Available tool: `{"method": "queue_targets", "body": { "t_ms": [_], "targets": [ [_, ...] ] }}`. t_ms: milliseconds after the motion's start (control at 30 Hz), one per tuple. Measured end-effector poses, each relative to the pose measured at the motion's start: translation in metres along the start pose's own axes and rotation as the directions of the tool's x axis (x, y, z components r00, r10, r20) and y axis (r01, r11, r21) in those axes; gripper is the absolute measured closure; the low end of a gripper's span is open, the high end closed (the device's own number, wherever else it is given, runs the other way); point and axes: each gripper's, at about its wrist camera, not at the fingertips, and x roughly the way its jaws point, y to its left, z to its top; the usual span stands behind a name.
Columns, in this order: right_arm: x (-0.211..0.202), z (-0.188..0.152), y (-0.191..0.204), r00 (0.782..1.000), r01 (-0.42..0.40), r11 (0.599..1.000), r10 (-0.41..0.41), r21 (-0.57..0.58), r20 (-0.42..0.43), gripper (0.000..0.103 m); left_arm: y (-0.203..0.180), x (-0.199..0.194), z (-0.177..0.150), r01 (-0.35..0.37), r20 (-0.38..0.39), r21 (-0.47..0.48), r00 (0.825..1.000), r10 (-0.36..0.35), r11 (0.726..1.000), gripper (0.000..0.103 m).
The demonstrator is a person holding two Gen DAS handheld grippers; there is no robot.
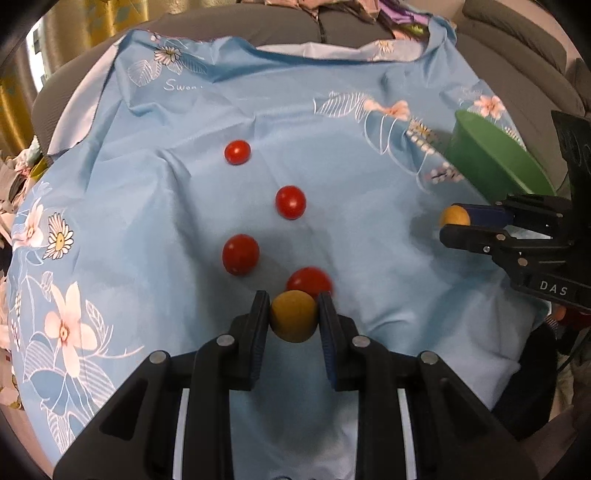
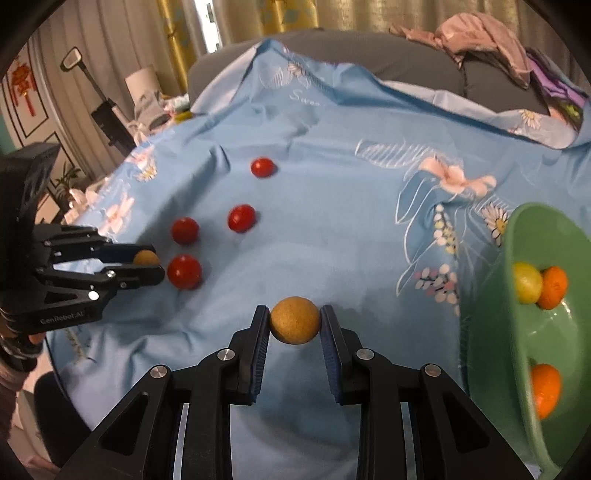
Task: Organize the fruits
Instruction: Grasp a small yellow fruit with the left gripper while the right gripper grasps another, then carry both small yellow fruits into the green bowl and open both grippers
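In the left wrist view my left gripper (image 1: 294, 314) is shut on a round yellow-brown fruit (image 1: 293, 316), just above the blue flowered cloth (image 1: 147, 206). Several red tomatoes lie beyond it, the nearest (image 1: 309, 282) right behind the held fruit. In the right wrist view my right gripper (image 2: 294, 320) is shut on a second yellow-brown fruit (image 2: 294, 319). The green bowl (image 2: 491, 362) stands to its right with a yellow fruit (image 2: 527, 283) and two orange fruits (image 2: 552, 282) inside. Each gripper shows in the other's view: the right gripper (image 1: 455, 225) and the left gripper (image 2: 147, 266).
The cloth covers a grey sofa (image 1: 288, 26) with bunched clothes (image 2: 480, 33) along its back. Gold curtains (image 2: 273, 14) hang behind. A red tomato (image 2: 184, 271) lies right beside the left gripper's tips. The green bowl (image 1: 491, 162) sits at the cloth's right edge.
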Motion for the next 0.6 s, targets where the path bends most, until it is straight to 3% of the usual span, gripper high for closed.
{"method": "queue_targets", "body": {
  "t_ms": [600],
  "targets": [
    [-0.074, -0.005, -0.004, 0.986, -0.002, 0.999, -0.004, 0.035, 0.165, 0.073, -0.041, -0.055, 0.013, 0.014, 0.109, 0.022, 0.994, -0.016, 1.0, 0.077]
  ]
}}
